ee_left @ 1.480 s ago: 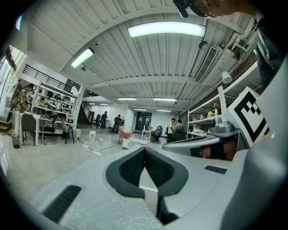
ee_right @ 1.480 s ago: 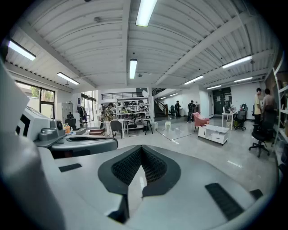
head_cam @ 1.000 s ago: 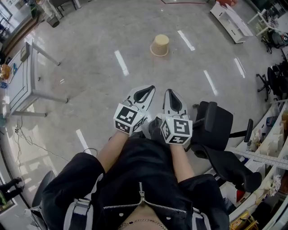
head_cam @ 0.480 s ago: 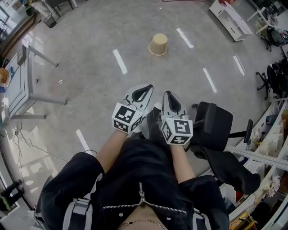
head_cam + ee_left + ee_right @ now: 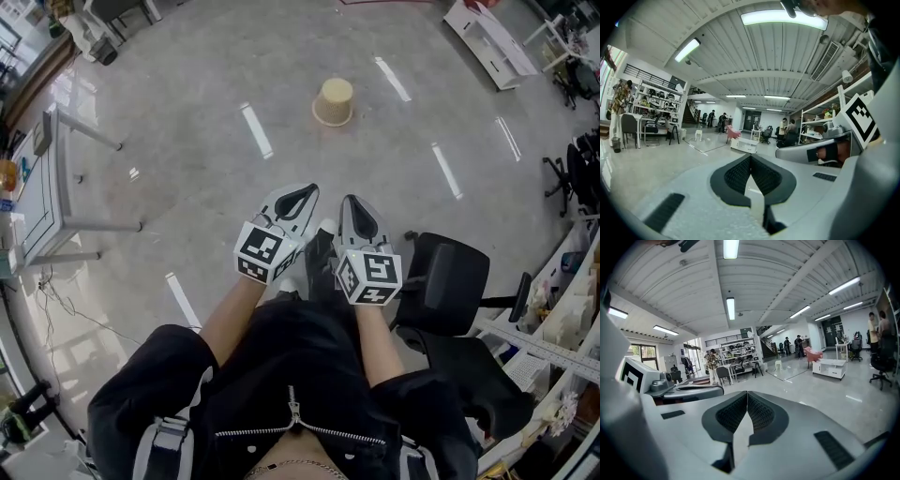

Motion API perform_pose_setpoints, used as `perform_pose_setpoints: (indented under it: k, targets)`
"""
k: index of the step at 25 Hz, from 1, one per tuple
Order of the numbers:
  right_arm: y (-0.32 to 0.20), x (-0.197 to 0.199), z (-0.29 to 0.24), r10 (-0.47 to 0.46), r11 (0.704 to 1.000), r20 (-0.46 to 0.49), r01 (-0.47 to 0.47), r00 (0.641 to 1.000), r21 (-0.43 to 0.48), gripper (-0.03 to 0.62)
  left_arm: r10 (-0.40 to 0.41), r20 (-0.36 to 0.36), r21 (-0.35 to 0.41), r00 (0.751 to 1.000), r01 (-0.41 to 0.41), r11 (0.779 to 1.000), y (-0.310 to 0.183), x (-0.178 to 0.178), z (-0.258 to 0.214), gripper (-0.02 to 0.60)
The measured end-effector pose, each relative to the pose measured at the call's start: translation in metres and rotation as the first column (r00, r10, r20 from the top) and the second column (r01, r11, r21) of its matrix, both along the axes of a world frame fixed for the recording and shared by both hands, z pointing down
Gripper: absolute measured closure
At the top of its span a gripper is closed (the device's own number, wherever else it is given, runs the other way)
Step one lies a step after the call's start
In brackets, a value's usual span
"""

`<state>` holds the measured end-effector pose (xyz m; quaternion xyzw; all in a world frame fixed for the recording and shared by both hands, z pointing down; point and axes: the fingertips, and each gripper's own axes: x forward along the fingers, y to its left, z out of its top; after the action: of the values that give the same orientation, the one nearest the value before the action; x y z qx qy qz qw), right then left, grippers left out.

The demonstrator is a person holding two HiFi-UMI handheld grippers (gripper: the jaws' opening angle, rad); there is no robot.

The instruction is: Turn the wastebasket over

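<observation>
A tan wastebasket (image 5: 334,101) stands on the grey floor far ahead in the head view, wide rim down and narrow base up. My left gripper (image 5: 311,187) and right gripper (image 5: 350,198) are held side by side in front of my body, well short of the basket, pointing towards it. Both are shut with nothing between the jaws. In the left gripper view the left gripper (image 5: 750,156) has its black pads pressed together, and the right gripper (image 5: 747,393) shows the same in its own view. The basket is not visible in either gripper view.
A black office chair (image 5: 452,277) stands close at my right. A white table (image 5: 42,178) is at the left, and a low white cabinet (image 5: 491,42) at the far right. Shelving (image 5: 572,319) lines the right edge. People stand far off across the hall.
The basket has slid slightly lower in the head view and the chair has shifted, as I and both grippers moved forward. The jaws stayed shut.
</observation>
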<state>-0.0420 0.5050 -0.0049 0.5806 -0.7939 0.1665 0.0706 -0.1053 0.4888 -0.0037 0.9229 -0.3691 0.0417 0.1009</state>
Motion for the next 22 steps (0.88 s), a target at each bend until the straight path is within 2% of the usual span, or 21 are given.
perform_pose_setpoints:
  k: [5,10,15,22]
  targets:
    - [-0.072,0.025,0.005,0.004,1.0,0.029,-0.003,1.0,-0.024,0.583,-0.002,0.013,-0.03,1.0,0.003,1.0,-0.07,0.023,0.005,0.577]
    - [-0.146,0.055,-0.002,-0.02,1.0,0.026,0.021,0.999,-0.022,0.583,-0.028,0.041,-0.025,0.999,0.029,0.999,-0.152,0.047,0.003,0.575]
    - [-0.214,0.087,-0.003,-0.044,0.999,0.017,0.045,0.999,-0.026,0.583,-0.094,0.05,-0.011,0.994,0.095,0.995,-0.23,0.059,-0.003,0.575]
    - [-0.292,0.117,0.003,-0.038,0.998,0.012,0.038,0.999,-0.043,0.583,-0.119,0.094,-0.025,0.988,0.122,0.992,-0.313,0.068,0.015,0.575]
